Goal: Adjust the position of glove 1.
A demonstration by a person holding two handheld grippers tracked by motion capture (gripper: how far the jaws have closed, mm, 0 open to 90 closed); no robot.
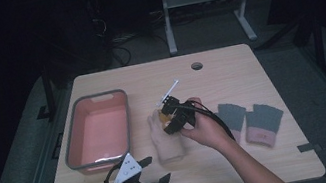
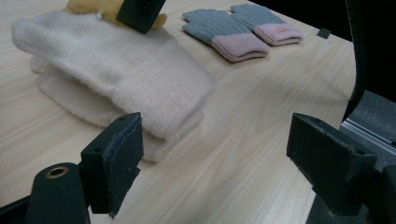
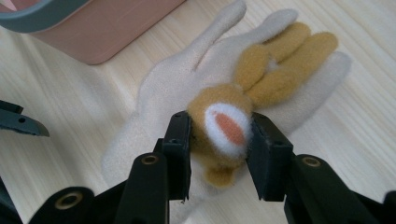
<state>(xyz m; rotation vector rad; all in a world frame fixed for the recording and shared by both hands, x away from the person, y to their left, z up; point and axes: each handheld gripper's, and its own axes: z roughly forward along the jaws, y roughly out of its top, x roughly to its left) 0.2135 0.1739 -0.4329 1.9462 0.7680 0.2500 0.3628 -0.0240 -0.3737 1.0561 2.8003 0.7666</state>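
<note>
Two cream gloves point(image 2: 116, 74) lie stacked, and two grey gloves point(image 1: 249, 119). One tan glove point(image 3: 261, 74). One pink bin point(image 1: 98, 128).

Lab-like recording room: lone wooden table point(image 1: 228, 67), dark surroundings, loose cables point(image 1: 113, 39) on floor behind.

Pink tub point(image 1: 98, 129) left; grey-pink glove pair point(image 1: 251, 119) right, prob. knit.
</note>
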